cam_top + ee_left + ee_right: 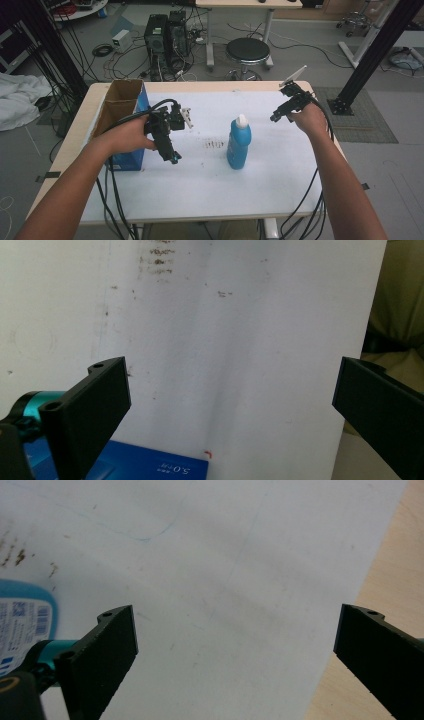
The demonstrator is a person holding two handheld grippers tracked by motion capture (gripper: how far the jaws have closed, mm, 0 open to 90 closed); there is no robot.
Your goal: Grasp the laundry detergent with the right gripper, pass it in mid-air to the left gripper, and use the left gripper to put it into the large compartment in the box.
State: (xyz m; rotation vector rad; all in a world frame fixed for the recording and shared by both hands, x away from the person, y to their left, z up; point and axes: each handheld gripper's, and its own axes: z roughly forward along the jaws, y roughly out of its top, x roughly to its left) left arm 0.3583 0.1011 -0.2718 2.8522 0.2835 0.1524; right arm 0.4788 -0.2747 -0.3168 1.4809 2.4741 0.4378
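A blue bottle (239, 145) with a white cap stands upright in the middle of the white-covered table (200, 185). My left gripper (171, 157) hovers left of the bottle, jaws pointing down, beside an open blue cardboard box (126, 107). In the left gripper view the left gripper (227, 385) is wide open over bare white sheet, with a corner of the blue box (150, 469) below it. My right gripper (276, 117) is held up right of the bottle. In the right gripper view the right gripper (235, 625) is open and holds nothing, and the bottle's label (22, 622) lies at the left edge.
A patch of dark stains (215, 144) marks the sheet left of the bottle. The bare wooden table edge (395, 555) runs along the right. Beyond the table stand a round stool (247, 51), computer towers (165, 35) and loose cables on the floor.
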